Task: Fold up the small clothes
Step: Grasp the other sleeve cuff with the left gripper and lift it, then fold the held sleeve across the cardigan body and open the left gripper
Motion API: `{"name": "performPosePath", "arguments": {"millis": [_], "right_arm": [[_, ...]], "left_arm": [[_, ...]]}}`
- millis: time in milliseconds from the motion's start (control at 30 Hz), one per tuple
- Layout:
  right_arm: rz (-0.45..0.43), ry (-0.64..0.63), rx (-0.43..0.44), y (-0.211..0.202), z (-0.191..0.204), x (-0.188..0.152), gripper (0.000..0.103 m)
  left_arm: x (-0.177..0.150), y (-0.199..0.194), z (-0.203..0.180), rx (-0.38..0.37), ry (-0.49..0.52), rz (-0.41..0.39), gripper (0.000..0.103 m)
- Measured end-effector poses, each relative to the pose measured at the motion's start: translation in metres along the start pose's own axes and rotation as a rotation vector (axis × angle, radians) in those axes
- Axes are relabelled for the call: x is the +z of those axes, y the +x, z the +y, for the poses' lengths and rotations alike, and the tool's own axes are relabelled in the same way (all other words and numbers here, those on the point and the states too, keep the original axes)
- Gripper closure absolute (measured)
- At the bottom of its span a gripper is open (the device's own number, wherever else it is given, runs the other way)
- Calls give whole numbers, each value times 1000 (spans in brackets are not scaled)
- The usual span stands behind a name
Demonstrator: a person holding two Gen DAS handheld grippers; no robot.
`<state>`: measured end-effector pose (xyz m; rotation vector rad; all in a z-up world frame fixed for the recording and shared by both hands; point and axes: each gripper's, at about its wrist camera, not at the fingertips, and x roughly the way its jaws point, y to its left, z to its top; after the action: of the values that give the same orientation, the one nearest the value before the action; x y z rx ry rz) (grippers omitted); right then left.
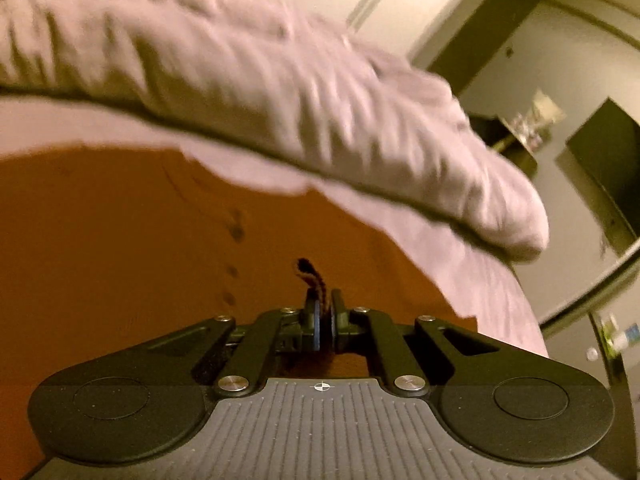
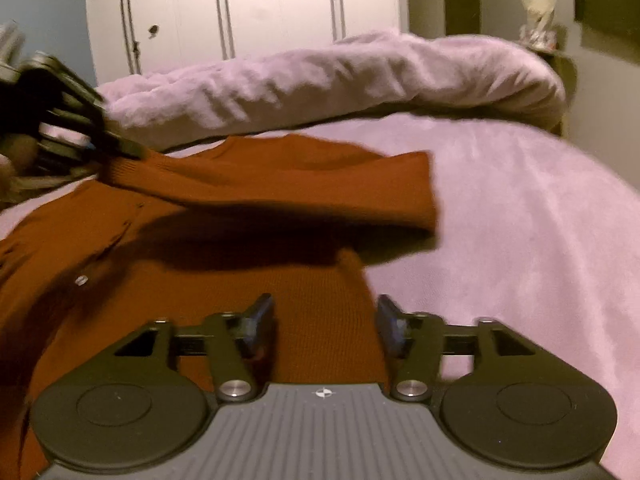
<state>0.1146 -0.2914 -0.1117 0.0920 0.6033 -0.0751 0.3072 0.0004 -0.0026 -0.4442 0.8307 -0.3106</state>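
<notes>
Rust-orange knit fills the space right under both grippers: a small buttoned cardigan (image 2: 132,248) spread on a bed (image 2: 520,220) covered in pale lilac fabric. It lies toward the near left part of the bed, with its right side stopping short of the open lilac surface that runs on to the bed's right edge.

Over the cardigan's lower right part, the right gripper (image 2: 326,326) stands released, its two blue-padded fingers (image 2: 262,320) well apart with only flat knit showing between them; nothing is pinched there.

At the cardigan's far left, the left gripper (image 2: 120,148) is clenched on a bit of the garment. From its own camera the left gripper (image 1: 325,322) shows its pads pressed together with a thin dark ridge of knit sticking up between them. The sleeve (image 2: 320,184) on that side is lifted clear of the body and stretches across toward the right, casting a dark shadow on the knit beneath. A pale button (image 2: 81,279) shows on the front near the left side.

Along the far edge of the bed lies a crumpled lilac duvet (image 2: 340,76), rolled in a long heap. Behind it stands a white wardrobe (image 2: 240,8) with long vertical handles.
</notes>
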Motion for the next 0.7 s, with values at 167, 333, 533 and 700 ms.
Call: {"name": "performPosePath", "arguments": {"millis": [167,333,533,700], "right_arm": [[4,-87,-67,19,18,17,36],[19,-211,-108,49,44,28,36],[25,-352,-170,83,65,39,34],[11,-407,-206,110,74,50,34]], "left_arm": [[15,-38,33,90,-12,-106,97],[16,-50,74,173,-75,-135,97],[7,-51,120,241,-155,-104,97],[-2,-32,130,286,-149,-58,97]]}}
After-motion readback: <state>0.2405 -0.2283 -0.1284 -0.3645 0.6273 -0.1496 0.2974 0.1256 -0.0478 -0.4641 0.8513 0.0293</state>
